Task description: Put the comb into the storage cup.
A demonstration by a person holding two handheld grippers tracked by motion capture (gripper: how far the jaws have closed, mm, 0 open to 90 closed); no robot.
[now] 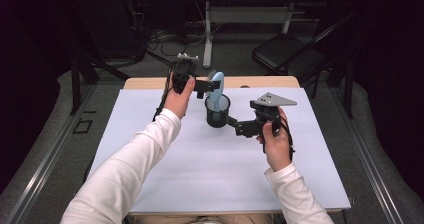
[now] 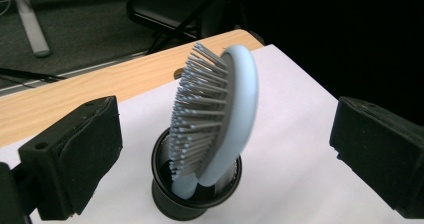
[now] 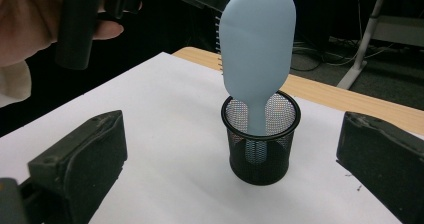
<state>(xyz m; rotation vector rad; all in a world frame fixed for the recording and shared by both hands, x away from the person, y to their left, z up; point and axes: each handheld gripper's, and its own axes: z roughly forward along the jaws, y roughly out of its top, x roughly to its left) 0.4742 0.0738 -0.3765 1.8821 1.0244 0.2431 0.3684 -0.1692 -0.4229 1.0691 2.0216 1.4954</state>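
While no writing reads anywhere, both tongs, left (image 1: 212, 86) and right (image 1: 231, 124), gape wide, empty, flanking hairbrush (image 1: 217, 91) upright in mesh cup (image 1: 217, 115).

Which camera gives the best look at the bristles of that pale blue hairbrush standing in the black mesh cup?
The left gripper view: the pale blue hairbrush's bristles face it. The right gripper view shows its smooth back; the high view shows it small.

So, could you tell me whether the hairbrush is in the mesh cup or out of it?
In. The hairbrush stands handle-down inside the black mesh cup, its head leaning above the rim.
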